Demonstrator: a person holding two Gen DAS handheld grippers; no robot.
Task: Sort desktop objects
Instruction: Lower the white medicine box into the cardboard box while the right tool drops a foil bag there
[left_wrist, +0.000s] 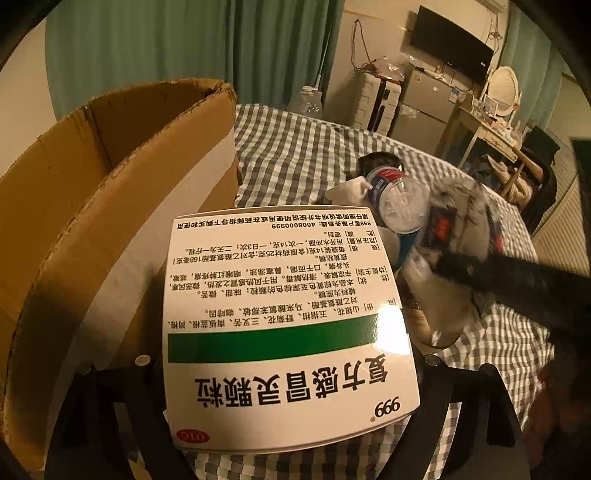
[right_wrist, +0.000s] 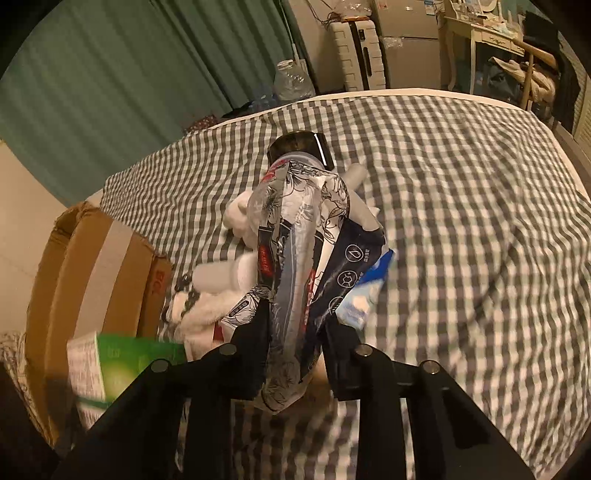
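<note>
Left gripper clamps the stiff, light white-and-green cardboard medicine box beside the open brown carton, while right gripper pinches a crinkly, slippery printed plastic pouch mid-body above the checked bedspread.

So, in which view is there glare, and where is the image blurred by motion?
Left wrist view: glare on the medicine box, blur on the plastic packet. Right wrist view: the packet is sharper, the medicine box and checkered cloth smear; warm dim light in both.
</note>
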